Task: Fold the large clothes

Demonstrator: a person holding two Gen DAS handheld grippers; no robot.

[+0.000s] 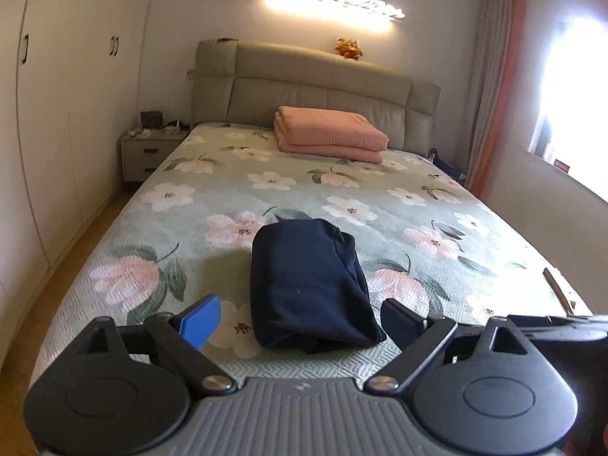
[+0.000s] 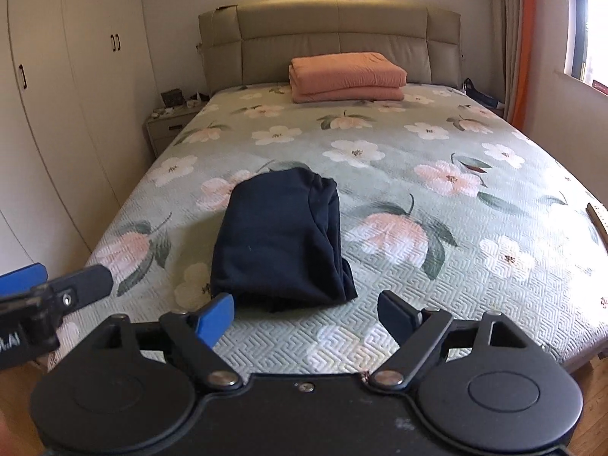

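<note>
Both the left claw (image 1: 300,323) and right claw (image 2: 306,313) gape wide, holding nothing, just short of the folded navy garment (image 2: 281,243) on the bed's (image 2: 456,266) near end, with a pink blanket (image 2: 345,76) far off by the headboard (image 2: 330,22) and perhaps a ruler (image 2: 598,216) at the right edge.

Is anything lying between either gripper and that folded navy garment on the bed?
Nothing visible. The folded navy garment lies alone on the floral bedspread, directly ahead of the open left gripper and right gripper. Only bare bedspread separates them. The folded pink blanket sits far behind, by the headboard.
</note>
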